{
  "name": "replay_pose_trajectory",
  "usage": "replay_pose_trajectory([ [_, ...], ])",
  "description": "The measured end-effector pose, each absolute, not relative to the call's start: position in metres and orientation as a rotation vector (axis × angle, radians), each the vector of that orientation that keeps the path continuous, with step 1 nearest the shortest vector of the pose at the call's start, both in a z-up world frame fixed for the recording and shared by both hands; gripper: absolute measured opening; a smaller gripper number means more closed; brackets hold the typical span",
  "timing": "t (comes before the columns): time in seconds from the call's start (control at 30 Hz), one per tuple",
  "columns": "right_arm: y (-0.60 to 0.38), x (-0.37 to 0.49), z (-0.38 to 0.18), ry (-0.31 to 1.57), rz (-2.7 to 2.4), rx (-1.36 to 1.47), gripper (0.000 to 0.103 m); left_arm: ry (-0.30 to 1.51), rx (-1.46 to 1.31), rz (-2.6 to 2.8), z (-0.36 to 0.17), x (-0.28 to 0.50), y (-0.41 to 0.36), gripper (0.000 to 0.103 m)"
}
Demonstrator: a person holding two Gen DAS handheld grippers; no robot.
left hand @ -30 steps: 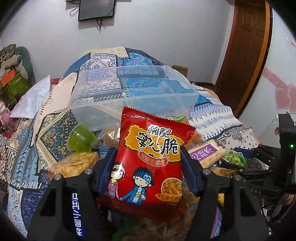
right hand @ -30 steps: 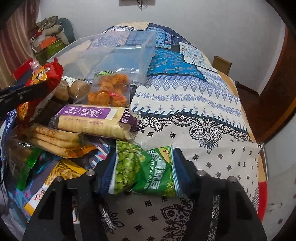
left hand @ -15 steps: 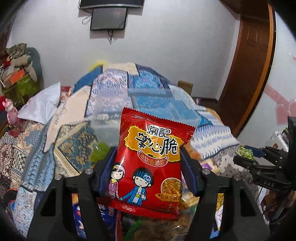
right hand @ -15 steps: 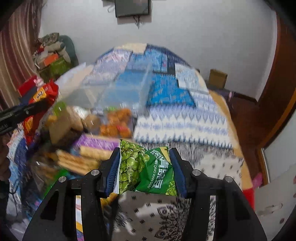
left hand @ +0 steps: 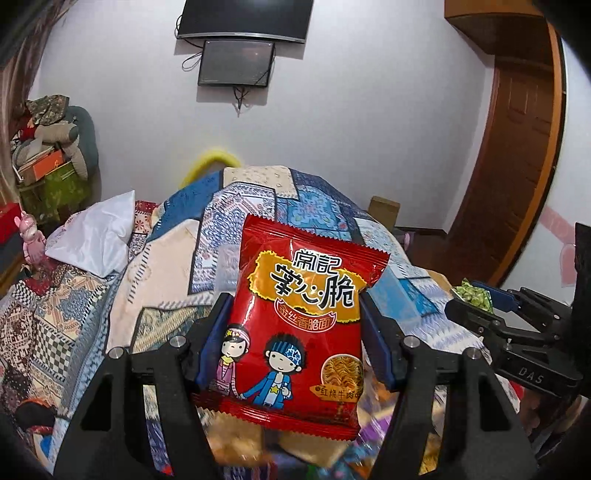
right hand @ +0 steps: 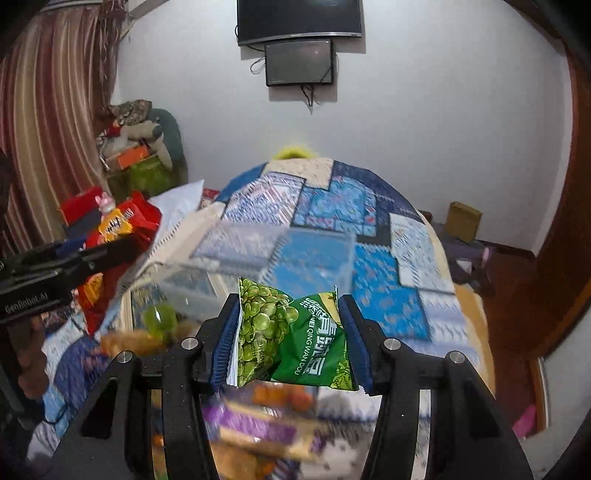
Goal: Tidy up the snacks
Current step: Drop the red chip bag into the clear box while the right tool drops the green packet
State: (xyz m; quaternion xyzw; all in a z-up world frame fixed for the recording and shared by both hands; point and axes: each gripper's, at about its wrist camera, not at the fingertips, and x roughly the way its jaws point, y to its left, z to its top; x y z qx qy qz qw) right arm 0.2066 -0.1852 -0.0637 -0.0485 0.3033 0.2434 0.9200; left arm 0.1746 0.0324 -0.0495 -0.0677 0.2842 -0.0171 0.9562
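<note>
My left gripper (left hand: pixel 293 325) is shut on a red noodle-snack packet (left hand: pixel 299 332) with two cartoon children, held upright above the bed. My right gripper (right hand: pixel 290 334) is shut on a green pea packet (right hand: pixel 291 332), pinched by its sides. In the right wrist view the left gripper (right hand: pixel 92 254) shows at the left edge with the red packet (right hand: pixel 122 225). In the left wrist view the right gripper (left hand: pixel 491 302) shows at the right edge with the pea packet (left hand: pixel 472 293). A clear plastic bin (right hand: pixel 273 254) stands on the quilt ahead, blurred. Loose snacks (right hand: pixel 258 428) lie blurred below.
A patchwork quilt (right hand: pixel 388 258) covers the bed, with a white pillow (left hand: pixel 96 236) at the left. A television (left hand: pixel 243 18) and a small screen (left hand: pixel 236 62) hang on the far wall. A wooden door (left hand: pixel 517 166) stands at the right, and piled boxes (left hand: pixel 44 173) at the left.
Both grippers have risen with their packets, so the snack pile and the clear bin have dropped low in view and more of the wall shows.
</note>
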Motion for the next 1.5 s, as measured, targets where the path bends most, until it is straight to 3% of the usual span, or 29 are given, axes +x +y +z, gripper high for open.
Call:
replay_pose_trajectory([
  [0.37,-0.153,0.26,-0.075,0.656,0.514,-0.116,0.049,0.651,-0.157,-0.007,-0.069,0.242,0.048,0.065],
  [0.9,-0.126,0.309,-0.126,0.845,0.528,-0.153,0.05,0.825,-0.169,0.045,-0.122,0.318,0.054,0.066],
  [0.97,-0.126,0.309,-0.128,0.86,0.529,-0.15,0.053,0.853,-0.174,0.069,-0.127,0.322,0.055,0.066],
  [1.1,-0.126,0.307,-0.126,0.862,0.52,-0.159,0.072,0.883,-0.216,0.056,-0.131,0.319,0.059,0.069],
  [1.5,-0.155,0.273,-0.079,0.756,0.52,-0.127,0.073,0.75,-0.129,0.031,-0.07,0.256,0.047,0.078],
])
